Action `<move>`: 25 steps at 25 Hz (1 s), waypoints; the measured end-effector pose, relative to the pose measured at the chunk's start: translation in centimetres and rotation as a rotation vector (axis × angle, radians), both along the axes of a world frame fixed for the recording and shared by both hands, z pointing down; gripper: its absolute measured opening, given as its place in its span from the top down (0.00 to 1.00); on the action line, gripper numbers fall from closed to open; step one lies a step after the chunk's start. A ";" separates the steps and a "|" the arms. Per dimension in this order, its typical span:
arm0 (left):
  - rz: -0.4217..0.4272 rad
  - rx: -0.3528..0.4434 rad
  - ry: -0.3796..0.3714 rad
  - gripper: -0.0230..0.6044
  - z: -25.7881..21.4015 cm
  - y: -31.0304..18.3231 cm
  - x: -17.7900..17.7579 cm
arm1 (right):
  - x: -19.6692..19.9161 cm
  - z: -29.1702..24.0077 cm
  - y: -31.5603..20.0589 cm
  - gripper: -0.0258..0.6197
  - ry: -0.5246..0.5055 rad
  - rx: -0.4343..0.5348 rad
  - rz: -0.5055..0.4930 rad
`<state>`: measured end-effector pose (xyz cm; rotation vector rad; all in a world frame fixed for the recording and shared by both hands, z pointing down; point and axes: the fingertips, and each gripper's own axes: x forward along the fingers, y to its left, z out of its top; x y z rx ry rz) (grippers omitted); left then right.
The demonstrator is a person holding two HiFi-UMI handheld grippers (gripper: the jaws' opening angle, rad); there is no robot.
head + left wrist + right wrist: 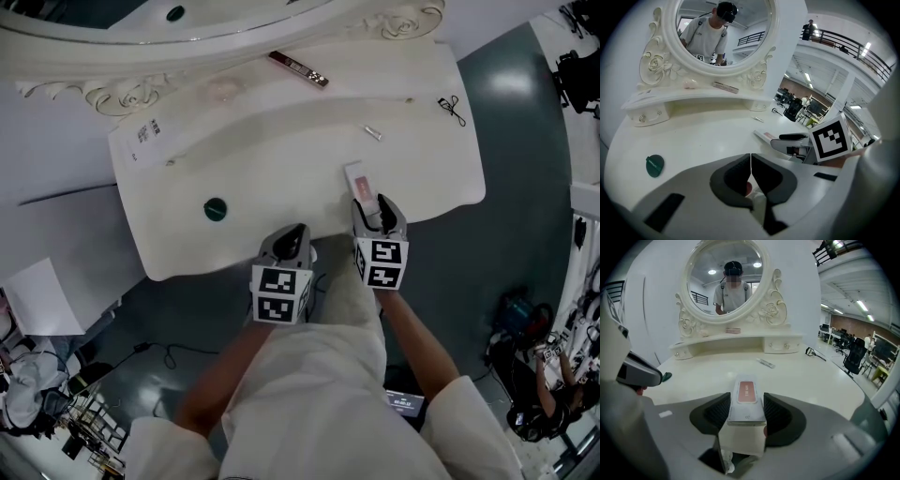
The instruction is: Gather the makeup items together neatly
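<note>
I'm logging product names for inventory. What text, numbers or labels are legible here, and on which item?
"07": near end of the white box in the right hand-held gripper.
Print on its red panel: blurred.
Print on the green disc and white packet: too small.

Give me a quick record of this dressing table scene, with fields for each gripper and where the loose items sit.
Surface: white dressing table with an oval mirror
Left gripper: jaws together, nothing between them, at the near edge
Right gripper: closed on a white box with a pink panel
Green disc: tabletop, left side
Small tube: tabletop, beyond the box
Dark stick: raised shelf under the mirror
Black item: far right, too small to identify
Gathered: no, items lie apart
</note>
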<state>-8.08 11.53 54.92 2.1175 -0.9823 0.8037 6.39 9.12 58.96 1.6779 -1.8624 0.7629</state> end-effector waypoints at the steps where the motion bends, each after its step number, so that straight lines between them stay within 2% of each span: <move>1: 0.000 -0.001 -0.002 0.94 0.1 0.1 -0.1 | 0.0 0.1 0.1 0.63 0.002 -0.002 0.006; 15: 0.011 -0.009 -0.015 0.94 0.4 1.0 -0.3 | -0.5 1.5 0.4 0.62 0.047 -0.016 0.069; 25: 0.016 -0.009 -0.011 0.94 0.2 0.8 -0.1 | -0.5 1.6 0.1 0.60 0.025 0.006 0.036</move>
